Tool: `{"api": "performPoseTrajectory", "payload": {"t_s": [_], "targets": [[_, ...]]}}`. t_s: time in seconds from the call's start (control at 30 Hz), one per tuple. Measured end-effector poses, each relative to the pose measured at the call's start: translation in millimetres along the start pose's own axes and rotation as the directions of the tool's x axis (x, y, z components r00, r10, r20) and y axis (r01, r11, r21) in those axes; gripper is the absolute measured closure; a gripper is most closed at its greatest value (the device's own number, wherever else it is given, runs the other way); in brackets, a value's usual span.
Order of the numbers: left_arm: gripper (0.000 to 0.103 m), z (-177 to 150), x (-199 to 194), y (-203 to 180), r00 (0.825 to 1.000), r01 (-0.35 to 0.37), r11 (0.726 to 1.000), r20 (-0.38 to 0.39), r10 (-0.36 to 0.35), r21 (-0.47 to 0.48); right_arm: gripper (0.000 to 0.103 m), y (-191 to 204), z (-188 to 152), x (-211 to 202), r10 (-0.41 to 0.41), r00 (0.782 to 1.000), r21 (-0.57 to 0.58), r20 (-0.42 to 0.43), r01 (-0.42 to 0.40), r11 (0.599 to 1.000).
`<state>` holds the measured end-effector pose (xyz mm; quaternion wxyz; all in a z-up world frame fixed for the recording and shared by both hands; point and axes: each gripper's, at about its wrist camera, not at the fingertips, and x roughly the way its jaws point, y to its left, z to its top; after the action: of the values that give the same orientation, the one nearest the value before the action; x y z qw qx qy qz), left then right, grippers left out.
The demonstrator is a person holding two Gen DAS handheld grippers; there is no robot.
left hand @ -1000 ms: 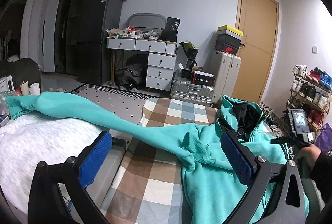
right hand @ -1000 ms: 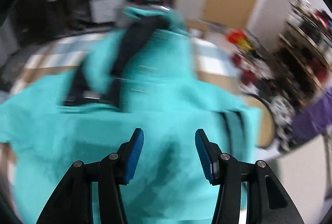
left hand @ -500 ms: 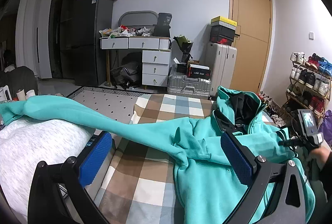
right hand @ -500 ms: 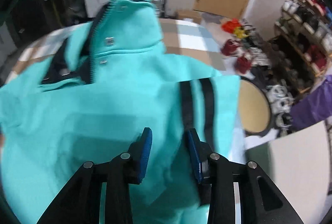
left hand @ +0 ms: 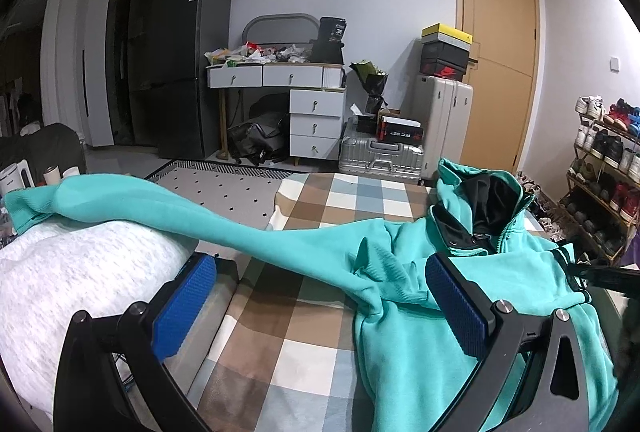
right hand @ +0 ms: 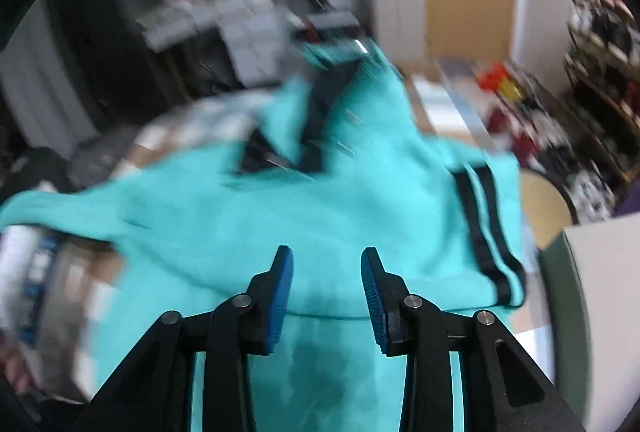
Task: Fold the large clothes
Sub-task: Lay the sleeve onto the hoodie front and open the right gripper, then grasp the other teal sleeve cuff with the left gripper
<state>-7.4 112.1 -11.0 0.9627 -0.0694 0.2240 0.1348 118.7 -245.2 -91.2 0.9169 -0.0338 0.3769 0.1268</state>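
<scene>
The teal jacket lies on the checked bed, one sleeve stretched over a white pillow. The left tool gapes wide, empty. The right tool, tipped downward, has just opened a bit, empty.

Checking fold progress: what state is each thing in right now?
Jacket: spread on the bed, partly unzipped at the collar.
Long sleeve: stretched out over the white blanket.
Striped sleeve: folded across the body.
Left gripper: open, empty.
Right gripper: open, empty.
Door: closed.
</scene>
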Motion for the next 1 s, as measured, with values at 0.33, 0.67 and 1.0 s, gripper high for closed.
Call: {"api": "performPoseTrajectory", "payload": {"t_s": [0.33, 0.67, 1.0], "targets": [[0.001, -4.9, -2.6, 7.7, 1.000, -0.023, 0.999, -0.019, 0.022, -0.026, 0.004, 94.0, -65.0, -121.7, 0.061, 0.875, -0.002, 0.480, -0.068, 0.998], [0.001, -5.8, 1.8, -3.4, 0.998, -0.055, 0.998, -0.012, 0.055, 0.017, 0.000, 109.3, -92.0, -109.4, 0.017, 0.845, -0.116, 0.535, 0.053, 0.992], [0.001, 47.2, -26.9, 64.2, 0.994, -0.099, 0.990, -0.065, 0.093, -0.103, 0.000, 111.2, -102.0, -126.5, 0.115, 0.826, -0.161, 0.552, -0.030, 0.987]]}}
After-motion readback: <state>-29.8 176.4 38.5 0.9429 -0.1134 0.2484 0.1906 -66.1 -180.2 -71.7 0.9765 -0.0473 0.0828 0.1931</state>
